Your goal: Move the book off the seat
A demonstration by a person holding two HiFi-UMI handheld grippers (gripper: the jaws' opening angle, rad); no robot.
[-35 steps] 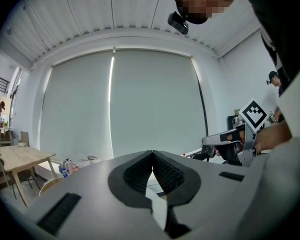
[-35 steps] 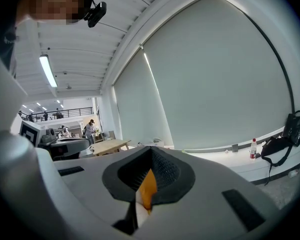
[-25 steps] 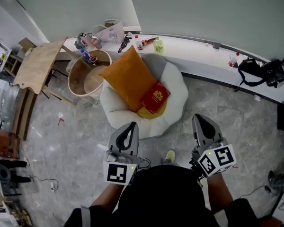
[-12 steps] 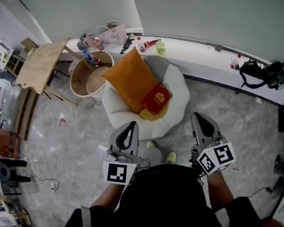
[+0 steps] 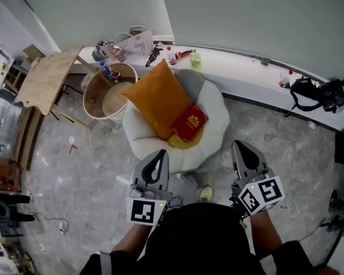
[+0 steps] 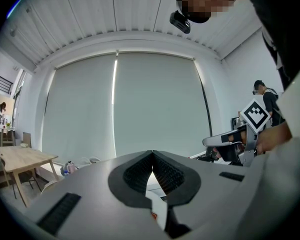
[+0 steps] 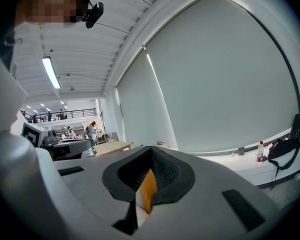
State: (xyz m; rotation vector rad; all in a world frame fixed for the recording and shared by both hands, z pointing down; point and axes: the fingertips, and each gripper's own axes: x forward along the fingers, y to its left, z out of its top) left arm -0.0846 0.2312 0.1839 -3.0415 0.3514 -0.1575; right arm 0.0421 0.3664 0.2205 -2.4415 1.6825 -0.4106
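1. The floor was grey stone-look tile with pale veins and a smooth, slightly glossy surface.
2. A long white ledge curved along the wall behind the seat. It was hard and flat, with small clutter at its left end and a black bag at its right.
3. The seat was a round, puffy white chair with a soft, lobed rim.
4. A square orange cushion of plain matte fabric stood on one corner against the seat's back-left rim.
5. I held the left gripper low, in front of the seat's front edge. Its grey plastic jaws were closed tip to tip, the ribbed black pads meeting with nothing between them.
6. The right gripper hung level with it, off the seat's front-right edge. I saw its jaws closed too and holding nothing, with only a sliver of distant orange showing through the gap below the tips.
7. The book lay on the seat's middle, a little toward its front edge and well clear of both grippers. It was a flat rectangle with a deep red cover and a gold emblem in the centre. It was turned diagonally, with one long edge touching the cushion.
8. A rounded yellow pad showed from under the book's near edge.
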